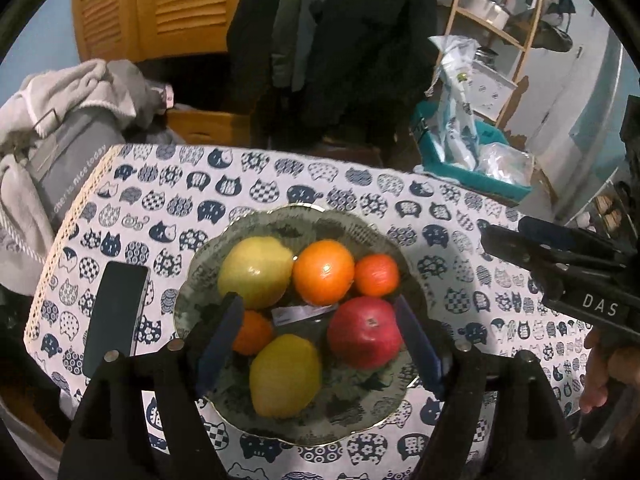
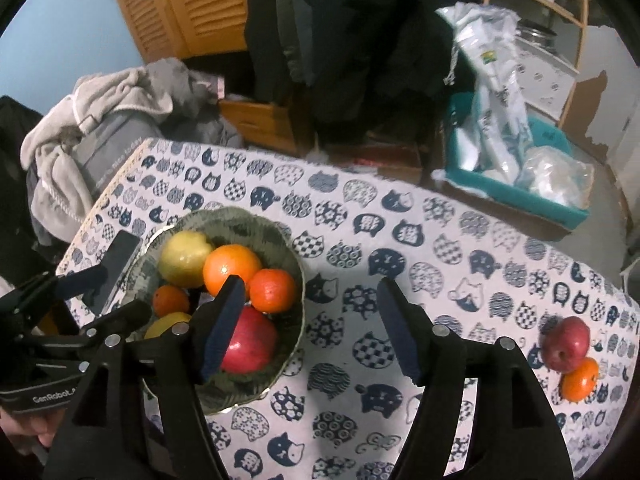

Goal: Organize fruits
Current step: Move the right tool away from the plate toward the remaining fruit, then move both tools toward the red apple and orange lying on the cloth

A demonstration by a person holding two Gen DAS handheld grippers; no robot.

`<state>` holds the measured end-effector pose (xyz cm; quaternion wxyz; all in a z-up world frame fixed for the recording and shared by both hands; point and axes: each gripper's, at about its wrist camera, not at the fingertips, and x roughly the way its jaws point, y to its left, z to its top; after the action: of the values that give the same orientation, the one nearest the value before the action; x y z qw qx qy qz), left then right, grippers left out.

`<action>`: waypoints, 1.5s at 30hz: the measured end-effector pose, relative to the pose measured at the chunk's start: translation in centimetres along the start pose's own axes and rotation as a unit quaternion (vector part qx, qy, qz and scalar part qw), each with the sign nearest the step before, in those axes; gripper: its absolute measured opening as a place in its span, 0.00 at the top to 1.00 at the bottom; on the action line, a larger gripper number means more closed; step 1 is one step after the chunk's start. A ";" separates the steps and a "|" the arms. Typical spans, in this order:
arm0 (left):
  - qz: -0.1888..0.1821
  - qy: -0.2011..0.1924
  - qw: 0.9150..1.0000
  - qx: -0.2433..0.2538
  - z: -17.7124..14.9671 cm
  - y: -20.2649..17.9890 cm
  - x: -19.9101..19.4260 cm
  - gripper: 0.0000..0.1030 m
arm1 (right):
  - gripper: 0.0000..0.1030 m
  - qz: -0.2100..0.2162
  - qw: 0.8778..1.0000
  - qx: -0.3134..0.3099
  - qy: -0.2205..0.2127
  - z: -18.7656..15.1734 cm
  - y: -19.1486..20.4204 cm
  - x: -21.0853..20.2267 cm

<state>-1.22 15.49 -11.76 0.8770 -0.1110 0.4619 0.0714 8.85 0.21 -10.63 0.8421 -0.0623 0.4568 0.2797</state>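
Observation:
A patterned green bowl [image 1: 360, 232] [image 2: 248, 220] holds a red apple [image 1: 365, 332] [image 2: 250, 345], a large orange [image 1: 323, 272] [image 2: 231, 269], two small oranges [image 1: 376, 275] [image 1: 253, 333], a yellow pear [image 1: 255, 271] and a lemon [image 1: 285, 376]. My left gripper [image 1: 318, 332] hovers open over the bowl, empty. My right gripper [image 2: 308, 320] is open and empty just right of the bowl; it shows in the left wrist view [image 1: 504, 240]. A second red apple [image 2: 566, 343] and an orange [image 2: 580, 379] lie on the tablecloth at far right.
A dark phone [image 1: 116, 312] lies left of the bowl on the cat-print tablecloth [image 2: 400, 240]. Behind the table are a teal bin of bags [image 2: 516, 176], a clothes pile [image 1: 60, 128], hanging coats and a wooden shelf [image 1: 500, 32].

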 end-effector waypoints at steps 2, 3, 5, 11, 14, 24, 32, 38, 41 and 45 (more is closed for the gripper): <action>0.000 -0.005 1.000 0.006 0.1 -0.5 -0.3 0.23 | 0.29 -0.005 1.000 0.001 -0.007 0.0 -0.2 -0.8; -0.001 -0.007 1.000 0.010 0.2 -0.8 -0.6 0.23 | 0.28 -0.007 1.000 0.002 -0.010 0.0 -0.3 -1.2; -0.004 -0.011 1.000 0.014 0.4 -1.2 -0.9 0.23 | 0.28 -0.009 1.000 0.004 -0.015 -0.1 -0.6 -1.9; -0.012 -0.022 0.999 0.028 0.7 -2.8 -1.9 0.22 | 0.27 -0.024 0.999 0.009 -0.034 -0.4 -1.6 -4.4; -0.016 -0.029 0.999 0.038 0.9 -3.8 -2.4 0.22 | 0.26 -0.028 0.999 0.013 -0.041 -0.6 -2.1 -5.5; -0.033 -0.043 0.996 0.073 1.1 -7.1 -3.9 0.21 | 0.23 -0.045 0.997 0.026 -0.063 -1.5 -4.1 -8.6; -0.050 -0.048 0.993 0.092 1.1 -9.9 -4.6 0.16 | 0.22 -0.062 0.994 0.043 -0.078 -2.7 -6.1 -10.8; -0.061 -0.050 0.991 0.107 1.2 -12.2 -4.9 0.16 | 0.22 -0.079 0.992 0.054 -0.083 -4.1 -7.9 -12.3; -0.064 -0.051 0.989 0.119 1.1 -13.5 -5.1 0.16 | 0.22 -0.086 0.991 0.061 -0.085 -4.8 -8.9 -12.9; -0.072 -0.049 0.988 0.129 1.0 -15.0 -5.2 0.16 | 0.22 -0.092 0.989 0.074 -0.087 -5.7 -10.5 -13.7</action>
<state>0.04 1.13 -4.98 0.9084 -0.0264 0.4147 -0.0468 4.36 -16.25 -4.45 0.9031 -0.0173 0.3938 0.1704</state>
